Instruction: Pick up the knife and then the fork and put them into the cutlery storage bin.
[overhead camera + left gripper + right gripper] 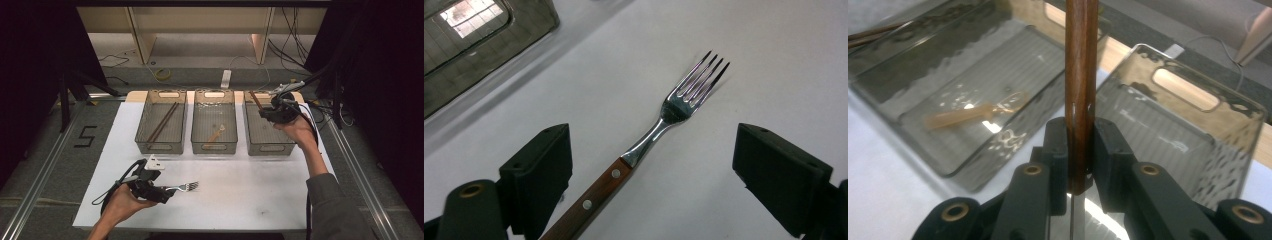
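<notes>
Gripping a wooden handle (1081, 95) tight in the right gripper (1081, 150), holding it over the right bin (270, 146). Hovering the left gripper (651, 165), jaws wide apart, around the fork (659, 130) lying untouched on the white table (240, 195).

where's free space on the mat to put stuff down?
Free: white mat between the fork and the right forearm, in front of the bins. Crowded: the three bins along the far edge, and around the left gripper.
</notes>
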A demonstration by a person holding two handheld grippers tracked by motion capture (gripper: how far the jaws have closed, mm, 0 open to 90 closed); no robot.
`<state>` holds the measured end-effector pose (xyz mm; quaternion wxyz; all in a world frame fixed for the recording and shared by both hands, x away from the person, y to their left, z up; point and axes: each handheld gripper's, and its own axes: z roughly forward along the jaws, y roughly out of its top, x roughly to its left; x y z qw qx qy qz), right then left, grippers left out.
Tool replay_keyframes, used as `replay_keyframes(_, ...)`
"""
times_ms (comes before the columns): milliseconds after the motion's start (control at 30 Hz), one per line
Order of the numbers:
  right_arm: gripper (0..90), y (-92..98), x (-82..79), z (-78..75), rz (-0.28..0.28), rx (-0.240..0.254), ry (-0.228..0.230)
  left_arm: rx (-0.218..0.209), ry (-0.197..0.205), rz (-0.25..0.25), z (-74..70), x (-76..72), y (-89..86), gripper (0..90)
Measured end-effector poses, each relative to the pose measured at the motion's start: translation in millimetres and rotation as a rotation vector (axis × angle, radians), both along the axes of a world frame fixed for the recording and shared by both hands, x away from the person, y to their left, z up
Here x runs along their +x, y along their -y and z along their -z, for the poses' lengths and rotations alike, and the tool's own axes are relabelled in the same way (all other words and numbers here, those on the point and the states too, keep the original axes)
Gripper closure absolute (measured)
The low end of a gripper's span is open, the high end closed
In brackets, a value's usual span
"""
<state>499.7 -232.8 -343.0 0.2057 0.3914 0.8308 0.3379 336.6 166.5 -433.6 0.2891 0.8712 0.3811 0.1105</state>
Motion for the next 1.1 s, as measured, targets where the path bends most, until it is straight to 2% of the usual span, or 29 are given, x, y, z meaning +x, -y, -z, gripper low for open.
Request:
replay_keyframes(333,78.0,2.3,25.8,-2.2,0.069,-0.022,-0.008,0.003,0.007,-0.007,-0.3,0.8,-3.0,15.6)
replay_keyframes(733,77.9,-6.9,38.8,17.2,0.104,-0.072,-0.033,0.009,0.010,-0.015,0.8,2.1,-5.5,15.7)
replay_keyframes(933,77.5,-5.7,42.4,30.4,0.126,-0.071,-0.056,0.018,0.011,-0.007,1.5,2.6,-3.4,15.7)
replay_keyframes(1033,74.3,-5.7,44.5,35.9,0.150,-0.065,-0.094,0.021,0.010,-0.009,2.1,3.1,-3.8,15.7)
replay_keyframes(1100,65.6,-5.6,45.8,37.0,0.152,-0.057,-0.110,0.022,0.009,-0.008,2.3,3.4,-4.4,15.7)
